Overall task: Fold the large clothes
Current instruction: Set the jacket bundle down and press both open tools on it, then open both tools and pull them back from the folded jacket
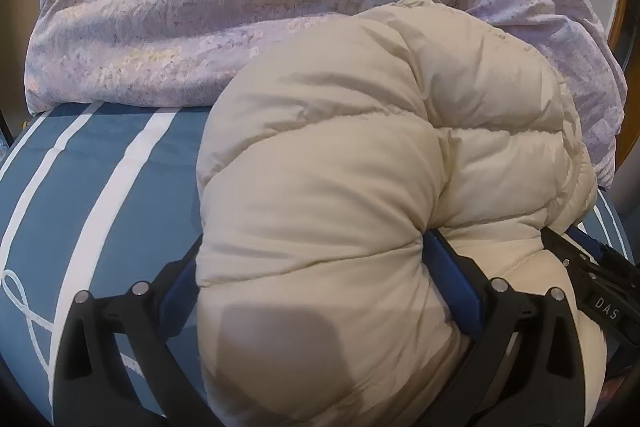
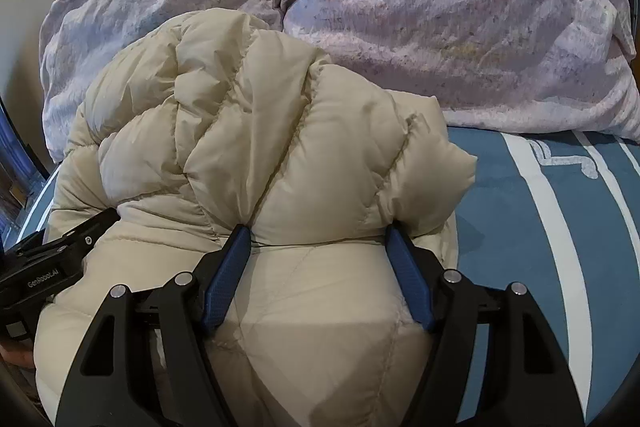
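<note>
On the bed [image 1: 100, 163], whose blue cover carries white stripes, a cream puffer jacket [image 1: 360, 155] lies bunched in front of a heap of lilac bedding [image 1: 200, 7] that fills the far side up toward the head of the bed.

Seen from the left wrist, the left hand-held gripper [image 1: 316, 263] is clenched on a thick roll of the jacket: both blue pads dent the padding, and the bulge swells out above and below them. To the right of that grip, the other tool's black body peeks in at the frame's edge, just beside the same bundle.

Seen from the right wrist, the right hand-held gripper [image 2: 318, 247] grasps another fat fold of the puffer jacket [image 2: 248, 131], its jaws standing wide because the down fills the whole gap, with the fabric pinched at both fingertips. The jacket sits toward the left part of the bed [image 2: 540, 227] here, leaving bare striped cover to its right, while the lilac bedding [image 2: 440, 27] rises behind.

The step in hand appears to be carrying one gathered half of the jacket over the rest to make a fold. To do it well, both grips should probably travel together at matching height so the padding does not twist. The fold should land on the bare striped cover, short of the bedding heap. Down is springy and slippery, so pressing the fold flat before letting go would likely keep it from puffing open.
</note>
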{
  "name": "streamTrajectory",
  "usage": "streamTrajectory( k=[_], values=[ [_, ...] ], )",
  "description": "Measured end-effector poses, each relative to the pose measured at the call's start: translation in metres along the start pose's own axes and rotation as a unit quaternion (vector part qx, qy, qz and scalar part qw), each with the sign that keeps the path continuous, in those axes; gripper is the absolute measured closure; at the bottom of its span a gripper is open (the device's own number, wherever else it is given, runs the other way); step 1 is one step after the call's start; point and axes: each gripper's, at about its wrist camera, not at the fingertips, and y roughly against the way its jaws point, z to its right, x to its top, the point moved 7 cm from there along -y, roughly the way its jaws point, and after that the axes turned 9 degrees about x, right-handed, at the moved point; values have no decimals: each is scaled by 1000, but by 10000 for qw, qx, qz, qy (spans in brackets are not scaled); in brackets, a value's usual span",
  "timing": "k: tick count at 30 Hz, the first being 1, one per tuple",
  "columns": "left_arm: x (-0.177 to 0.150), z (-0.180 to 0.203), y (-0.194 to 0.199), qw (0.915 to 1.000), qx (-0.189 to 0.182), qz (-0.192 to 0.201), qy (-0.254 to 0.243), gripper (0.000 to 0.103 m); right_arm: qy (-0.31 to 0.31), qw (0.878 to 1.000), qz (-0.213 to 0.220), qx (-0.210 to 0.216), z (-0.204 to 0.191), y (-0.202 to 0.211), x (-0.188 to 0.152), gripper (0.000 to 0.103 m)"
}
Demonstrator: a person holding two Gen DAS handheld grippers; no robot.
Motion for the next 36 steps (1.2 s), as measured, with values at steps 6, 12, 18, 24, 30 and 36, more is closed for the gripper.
streamTrajectory(
  k=[6,12,18,24,30,36],
  values=[
    [2,-4,-8,10000,-30,-78,22,2,-124,9999,-34,114,4,-7,4,32],
    [4,-5,-12,9999,-8,-106,16,2,-174,9997,-46,143,10,-12,9,32],
    [8,-6,-17,9999,-1,-146,26,2,-235,9996,-46,144,13,-13,10,32],
    [7,-4,0,9999,95,47,-113,2,-26,10000,8,-86,2,7,7,32],
    [-14,-10,53,9987,-403,238,-219,3,167,9986,312,388,-21,69,-15,35],
    [-43,-7,68,9970,-128,364,-668,2,412,9989,-48,239,-31,66,-47,39]
  ],
)
